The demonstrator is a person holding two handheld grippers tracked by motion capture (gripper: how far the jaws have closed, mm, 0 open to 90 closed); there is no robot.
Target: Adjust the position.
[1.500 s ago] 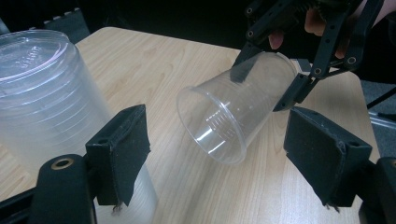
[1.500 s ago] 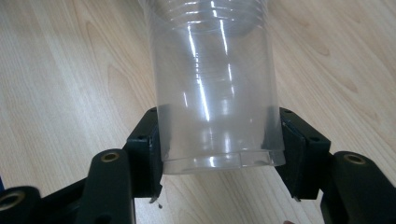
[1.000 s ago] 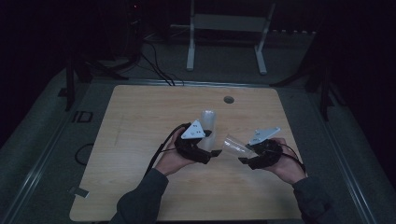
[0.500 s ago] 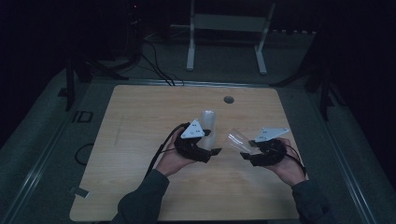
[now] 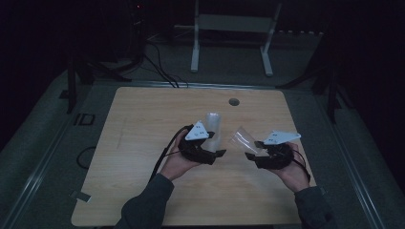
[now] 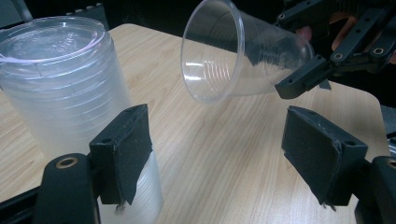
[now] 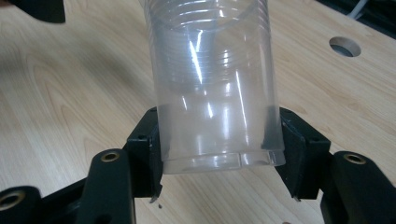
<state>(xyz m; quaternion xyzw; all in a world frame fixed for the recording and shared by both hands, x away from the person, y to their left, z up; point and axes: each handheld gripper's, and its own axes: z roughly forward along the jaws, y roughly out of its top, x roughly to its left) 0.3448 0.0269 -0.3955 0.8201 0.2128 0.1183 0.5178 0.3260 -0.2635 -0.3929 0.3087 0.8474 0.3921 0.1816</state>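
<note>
An upside-down stack of clear plastic cups (image 5: 213,125) (image 6: 60,79) stands on the wooden table (image 5: 143,124). My left gripper (image 5: 217,153) (image 6: 219,126) sits beside it with the stack just outside its left jaw. Its jaws have just been closing a little, but they stand open with nothing between the pads. My right gripper (image 5: 253,149) (image 7: 217,135) is shut on a single clear cup (image 5: 241,139) (image 6: 233,51) (image 7: 215,70), gripped near its base. That cup is held off the table, tilted, with its mouth pointing towards the stack and the left gripper.
A round hole (image 5: 233,101) (image 7: 344,46) sits in the tabletop near the far edge. Behind the table stands a white frame (image 5: 234,28), with cables (image 5: 162,71) on the dark floor. Bare wood lies to the left of the hands and in front of them.
The cup in the right gripper has shifted slightly up and to the right, away from the stack. The left hand has kept its place.
</note>
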